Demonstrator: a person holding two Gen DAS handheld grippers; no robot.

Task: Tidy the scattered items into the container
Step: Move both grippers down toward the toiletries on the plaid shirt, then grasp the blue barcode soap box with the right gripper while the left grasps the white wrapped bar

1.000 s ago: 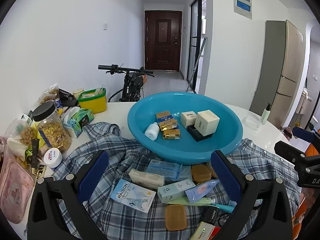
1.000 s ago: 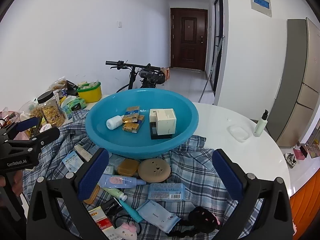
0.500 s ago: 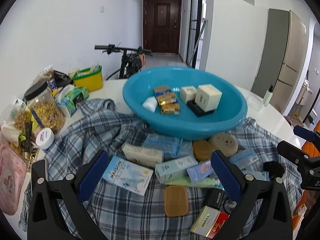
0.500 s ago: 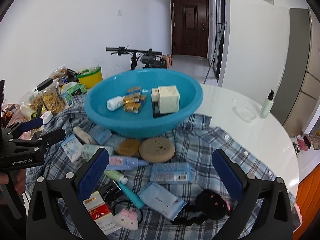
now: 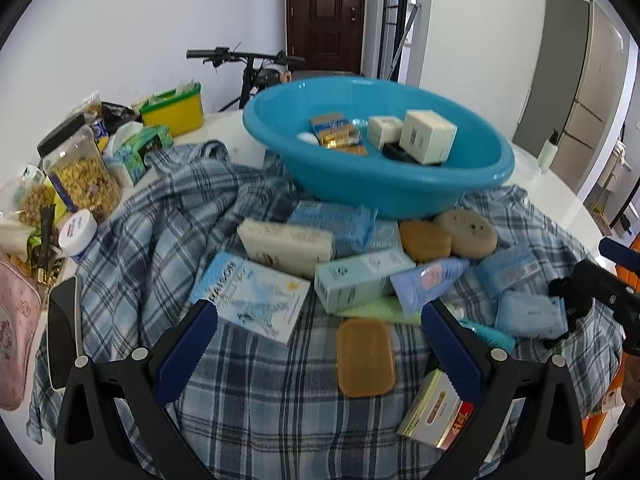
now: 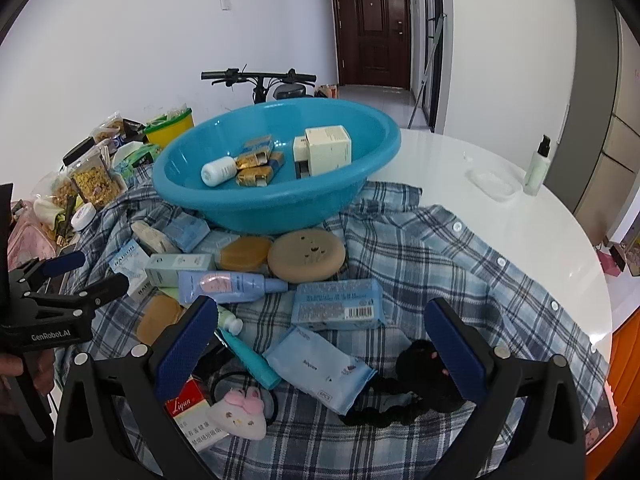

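Observation:
A blue basin (image 5: 400, 196) (image 6: 280, 204) stands on a plaid shirt and holds white boxes, gold packets and a small white bottle (image 6: 218, 170). In front of it lie scattered toiletries. My left gripper (image 5: 316, 312) hangs open above an orange soap bar (image 5: 365, 356), a white and blue box (image 5: 256, 300) and a teal carton (image 5: 360, 280), holding nothing. My right gripper (image 6: 322, 306) is open over a blue wipes pack (image 6: 336, 306), a wipes pouch (image 6: 320, 364) and a black scrunchie (image 6: 420, 376). A round tan case (image 6: 306, 254) rests against the basin.
The plaid shirt (image 5: 260, 400) covers the white round table (image 6: 520, 232). A cereal jar (image 5: 80, 172), a yellow tub (image 5: 172, 108), a phone (image 5: 62, 328) and a pink pouch (image 5: 16, 332) crowd the left side. A pump bottle (image 6: 538, 166) and a clear dish (image 6: 494, 184) stand far right.
Both grippers have drawn back from the basin and tilted down, so more of the items near the front show. Both stay open and empty.

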